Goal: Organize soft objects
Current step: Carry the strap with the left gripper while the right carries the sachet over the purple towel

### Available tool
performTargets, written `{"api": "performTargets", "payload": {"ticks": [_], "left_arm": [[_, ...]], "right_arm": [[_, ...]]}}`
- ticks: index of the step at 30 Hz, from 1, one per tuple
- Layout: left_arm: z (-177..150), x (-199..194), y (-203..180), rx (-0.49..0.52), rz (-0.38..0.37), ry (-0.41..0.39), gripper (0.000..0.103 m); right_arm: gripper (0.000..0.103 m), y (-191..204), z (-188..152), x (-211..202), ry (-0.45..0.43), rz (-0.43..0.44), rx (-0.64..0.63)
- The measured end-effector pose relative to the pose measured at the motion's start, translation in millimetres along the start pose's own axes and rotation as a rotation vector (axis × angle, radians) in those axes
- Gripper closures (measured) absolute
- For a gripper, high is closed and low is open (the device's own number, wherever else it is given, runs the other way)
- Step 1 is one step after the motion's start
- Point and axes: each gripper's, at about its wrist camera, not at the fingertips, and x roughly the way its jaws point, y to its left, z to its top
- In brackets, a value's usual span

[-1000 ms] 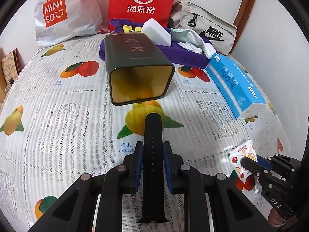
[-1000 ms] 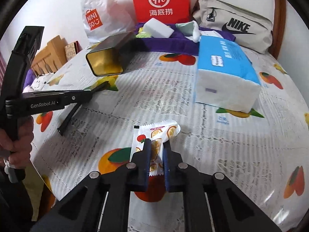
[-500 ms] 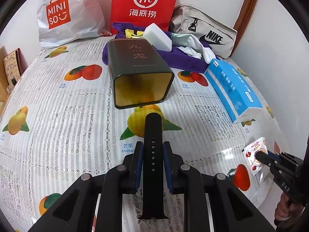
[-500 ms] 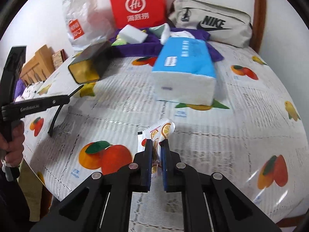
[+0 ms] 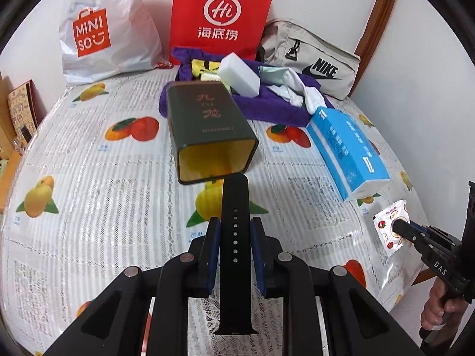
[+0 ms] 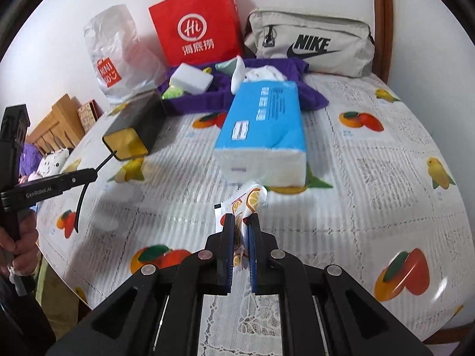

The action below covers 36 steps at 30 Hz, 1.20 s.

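My left gripper (image 5: 235,225) is shut on a black perforated watch strap (image 5: 235,207), held above the table with its tip toward the open mouth of a dark green tin (image 5: 207,124) lying on its side. The same strap (image 6: 81,195) droops from the left gripper in the right wrist view. My right gripper (image 6: 240,222) is shut on a white fruit-print snack packet (image 6: 248,198), lifted off the table near its front right edge. That packet (image 5: 390,227) shows at the right of the left wrist view. A blue tissue pack (image 6: 262,127) lies beyond it.
At the back lie a purple cloth (image 5: 267,106) with a white sponge (image 5: 239,74) and white rags, a red paper bag (image 5: 219,17), a Miniso bag (image 5: 101,38) and a beige Nike pouch (image 5: 311,59). The fruit-print tablecloth (image 5: 89,178) drops off at right.
Both grippers have risen a little with their loads. The right one lifted the packet off the cloth, moved it toward the table's right edge and rolled slightly.
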Motion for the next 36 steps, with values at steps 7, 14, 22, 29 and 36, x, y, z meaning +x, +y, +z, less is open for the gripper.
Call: {"api": "performTargets", "payload": {"ticks": [7,14,22,29,36], "left_arm": [[18.4,-14.2,-2.2,0.004,0.005,-0.042,0.083],[43.2,-21.0,-6.3,0.018,0.007,-0.068,0.083],[81.5,-21.7,-8.4,0.030,-0.007,-0.096,0.083],[116.5,-10.4,-2.5,0.022,0.008,-0.108,0.083],[150.2,10.4,7.9,-0.006,0.002,-0.102,0.083]], "right_arm": [[0.094,3.2,19.2,-13.0,-0.033,0.035,-0.018],[0.094,9.0,47.7,-17.9,-0.060,0.061,-0.045],[0.094,9.9,92.6,-11.2,-0.091,0.072,-0.065],[0.094,7.4,135.1,8.7,-0.098,0.084,-0.081],[0.094,2.9,179.4,34.7,-0.115,0.091,-0.093]]}}
